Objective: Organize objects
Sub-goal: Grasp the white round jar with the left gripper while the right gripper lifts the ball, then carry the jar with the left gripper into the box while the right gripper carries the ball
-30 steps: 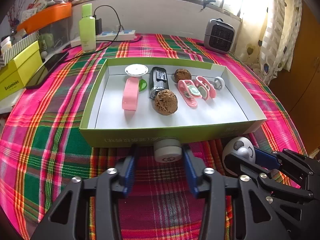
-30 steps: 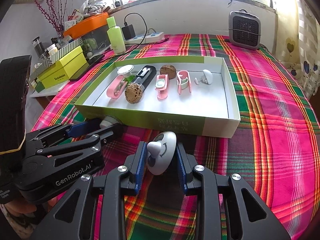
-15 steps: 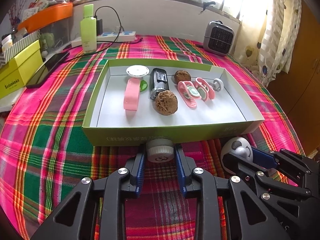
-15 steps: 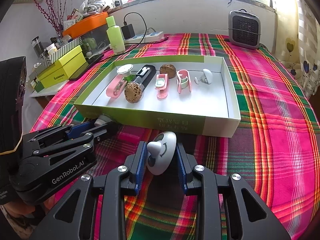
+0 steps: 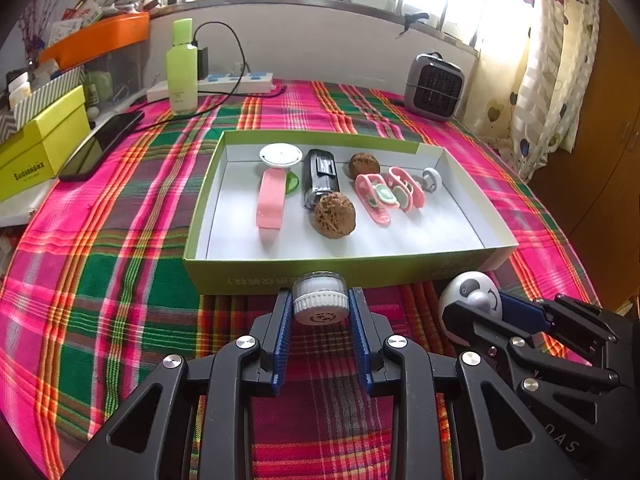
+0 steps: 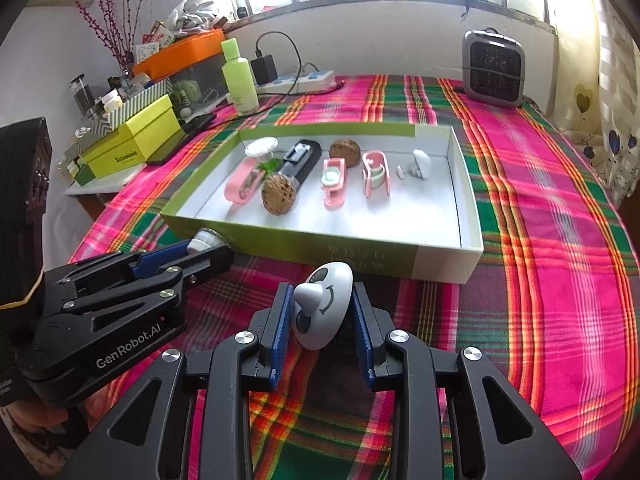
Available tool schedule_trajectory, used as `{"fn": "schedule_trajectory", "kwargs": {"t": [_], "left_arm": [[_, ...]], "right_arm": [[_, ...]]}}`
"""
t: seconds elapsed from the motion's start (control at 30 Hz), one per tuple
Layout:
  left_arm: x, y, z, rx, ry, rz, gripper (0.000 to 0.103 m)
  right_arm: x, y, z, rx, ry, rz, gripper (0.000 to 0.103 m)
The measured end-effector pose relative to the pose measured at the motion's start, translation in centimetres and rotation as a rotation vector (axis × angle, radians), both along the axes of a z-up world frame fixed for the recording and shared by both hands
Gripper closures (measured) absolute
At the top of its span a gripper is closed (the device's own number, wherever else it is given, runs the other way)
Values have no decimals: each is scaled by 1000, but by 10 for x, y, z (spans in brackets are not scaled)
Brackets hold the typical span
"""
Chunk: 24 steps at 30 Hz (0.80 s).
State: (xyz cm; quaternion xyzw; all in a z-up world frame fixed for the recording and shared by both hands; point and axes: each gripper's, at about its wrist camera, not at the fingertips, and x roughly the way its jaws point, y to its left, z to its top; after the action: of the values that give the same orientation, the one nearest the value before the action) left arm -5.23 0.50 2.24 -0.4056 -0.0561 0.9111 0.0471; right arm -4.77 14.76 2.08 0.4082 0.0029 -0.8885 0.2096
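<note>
My left gripper [image 5: 320,312] is shut on a small white-capped jar [image 5: 320,300], held just in front of the green box's [image 5: 360,272] near wall. My right gripper [image 6: 320,312] is shut on a grey-white panda-face hook [image 6: 322,308], also in front of the box [image 6: 440,260]. Inside the box lie a pink clip with a white disc [image 5: 274,192], a black device [image 5: 320,176], two walnuts [image 5: 334,214], two pink clips [image 5: 376,200] and a small white hook [image 5: 432,178]. The right gripper shows in the left wrist view [image 5: 480,304]; the left shows in the right wrist view [image 6: 204,244].
A plaid cloth [image 5: 100,260] covers the table. At the back stand a green bottle [image 5: 182,68], a power strip [image 5: 236,80] and a small grey heater [image 5: 434,86]. A yellow box [image 5: 40,144] and a dark phone [image 5: 100,144] lie at the left.
My left gripper closed on the jar and lifted it slightly, moving nearer the box wall. The right gripper kept hold of the panda hook, nearly still.
</note>
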Motion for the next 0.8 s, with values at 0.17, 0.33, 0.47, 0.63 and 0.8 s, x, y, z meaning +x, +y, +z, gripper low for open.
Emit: {"fn": "schedule_trajectory", "kwargs": {"t": [0.17,0.33,0.47,0.63,0.8], "left_arm": [[1,-4,11,-1,25,4,77],[-3,-8,18,-3,40,7,77],[-10,-9,22,-8,44,4,77],[-20,-11,20,-7,32,2,77],[-25,-14,28,17,46,5,77]], "right_arm": [[-2,-2,13,-10,31,2,73],[-10,-2,22,-9,51,-4,73],[-20,0,24,-16,49,-18,73],[-30,1,23,-18,43,-28,73],[-38,2,23,-22,39,-30,73]]}}
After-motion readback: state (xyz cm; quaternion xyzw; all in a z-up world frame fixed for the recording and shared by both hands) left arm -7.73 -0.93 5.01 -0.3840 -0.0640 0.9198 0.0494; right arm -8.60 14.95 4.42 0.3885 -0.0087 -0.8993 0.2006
